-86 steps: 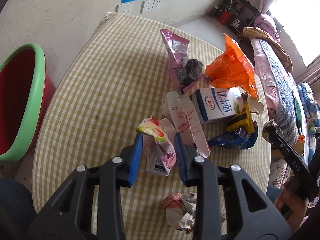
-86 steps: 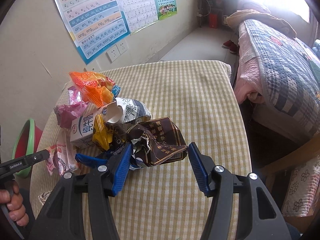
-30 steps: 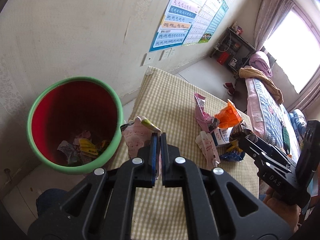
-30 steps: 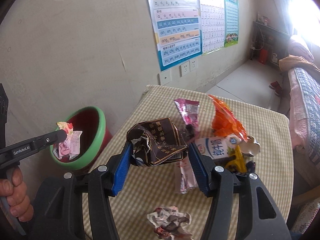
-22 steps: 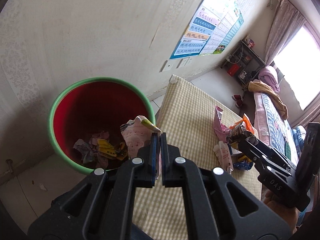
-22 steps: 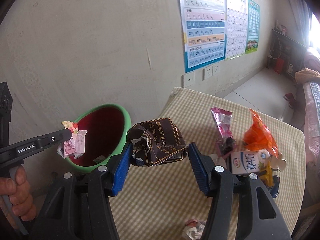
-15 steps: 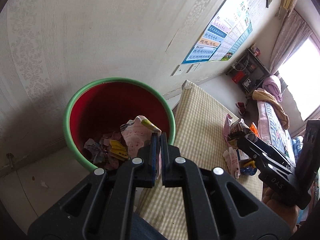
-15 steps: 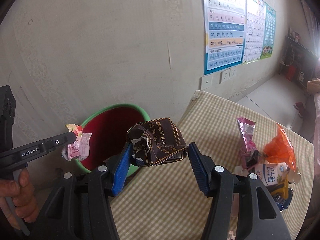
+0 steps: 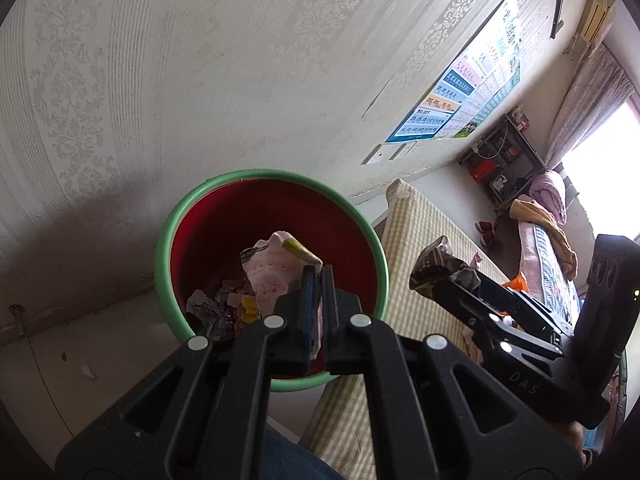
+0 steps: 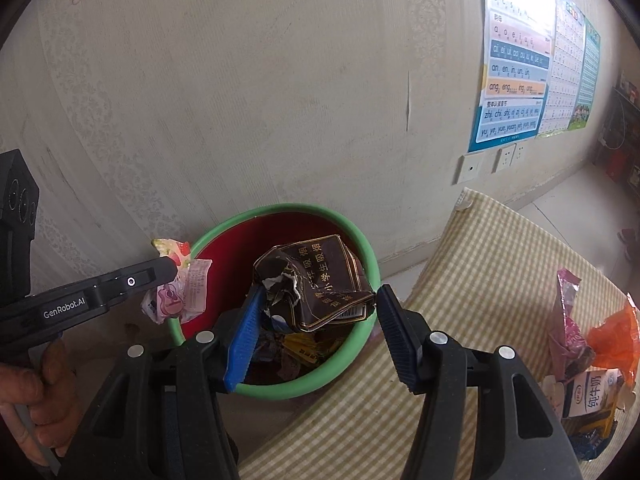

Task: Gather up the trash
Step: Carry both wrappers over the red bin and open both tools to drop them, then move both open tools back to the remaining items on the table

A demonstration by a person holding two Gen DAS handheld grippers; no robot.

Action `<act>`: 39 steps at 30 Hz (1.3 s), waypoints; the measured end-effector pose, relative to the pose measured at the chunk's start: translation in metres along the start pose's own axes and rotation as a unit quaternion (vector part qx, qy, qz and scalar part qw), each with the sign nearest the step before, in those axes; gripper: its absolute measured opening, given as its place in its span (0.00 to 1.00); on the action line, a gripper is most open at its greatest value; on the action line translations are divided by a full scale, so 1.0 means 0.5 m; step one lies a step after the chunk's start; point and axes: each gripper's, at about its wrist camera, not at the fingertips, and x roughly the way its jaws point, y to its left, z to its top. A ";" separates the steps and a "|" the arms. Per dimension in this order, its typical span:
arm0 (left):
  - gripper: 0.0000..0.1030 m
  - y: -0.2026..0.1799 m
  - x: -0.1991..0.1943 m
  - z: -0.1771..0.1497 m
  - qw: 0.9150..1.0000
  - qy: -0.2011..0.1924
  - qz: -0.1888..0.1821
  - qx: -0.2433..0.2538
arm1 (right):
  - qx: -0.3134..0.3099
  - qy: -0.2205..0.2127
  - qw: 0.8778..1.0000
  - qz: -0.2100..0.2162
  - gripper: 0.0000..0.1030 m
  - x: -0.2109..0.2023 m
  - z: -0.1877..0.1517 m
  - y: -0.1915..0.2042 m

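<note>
A red bin with a green rim (image 9: 362,224) (image 10: 362,236) stands on the floor by the wall, with several scraps inside. My left gripper (image 9: 318,276) is shut on a pink and white wrapper (image 9: 272,272) and holds it over the bin's mouth; the wrapper also shows in the right wrist view (image 10: 176,292). My right gripper (image 10: 316,304) is shut on a crumpled dark brown packet (image 10: 320,280) above the bin. The brown packet also shows in the left wrist view (image 9: 440,264).
The checked table (image 10: 492,256) adjoins the bin on the right. On it lie a pink wrapper (image 10: 566,312), an orange bag (image 10: 614,340) and a milk carton (image 10: 592,394). The wall is close behind the bin. A bed (image 9: 548,248) stands far right.
Both grippers have carried their trash from the table leftward to the bin. The left one went from beside the rim to over the mouth. The right one now hangs above it.
</note>
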 end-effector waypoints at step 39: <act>0.94 -0.098 -0.024 -0.053 1.000 -0.005 0.004 0.008 | 0.032 0.003 0.998 -0.059 0.89 -0.102 -0.099 -0.083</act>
